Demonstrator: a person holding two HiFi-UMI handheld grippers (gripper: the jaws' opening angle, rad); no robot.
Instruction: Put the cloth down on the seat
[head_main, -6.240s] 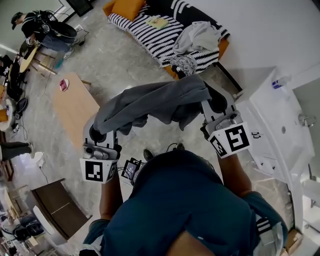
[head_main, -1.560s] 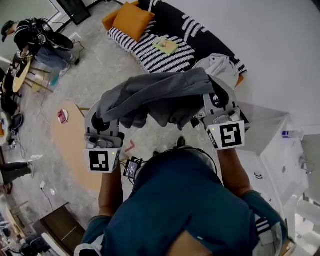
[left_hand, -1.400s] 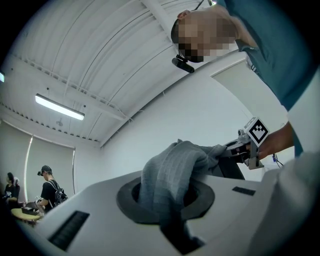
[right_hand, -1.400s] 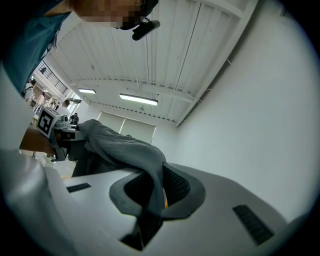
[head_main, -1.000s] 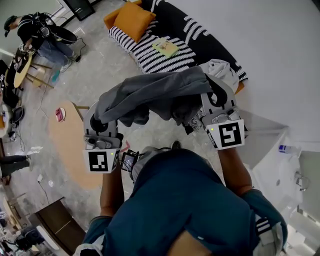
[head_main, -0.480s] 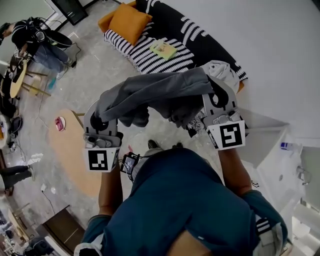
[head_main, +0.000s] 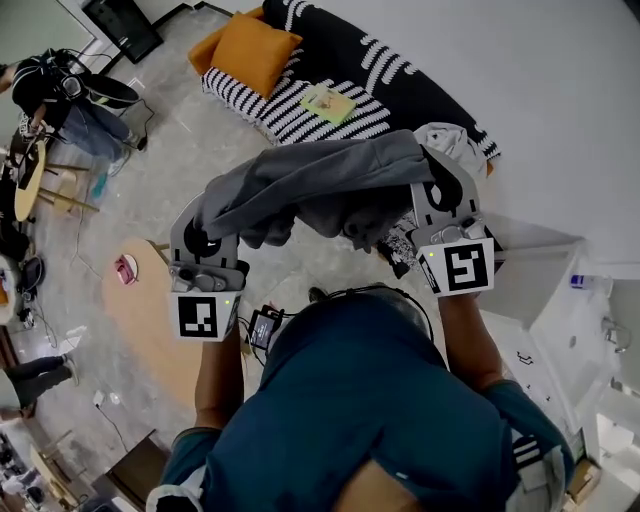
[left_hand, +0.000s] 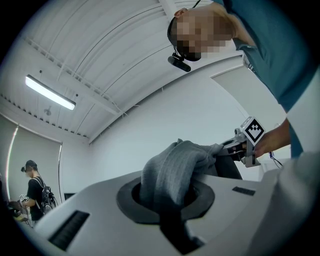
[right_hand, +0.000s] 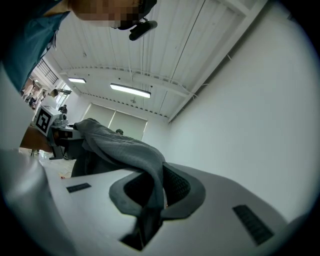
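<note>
Grey floor spread below the person, with a striped sofa and its orange cushion ahead by the white wall and a wooden worktop off to the left. The left gripper was clamped tight on one end of the grey cloth and the right gripper on the other, so it hung stretched between them in the air, its folds sagging. It was held up in front of the sofa, not yet set down on the seat.
</note>
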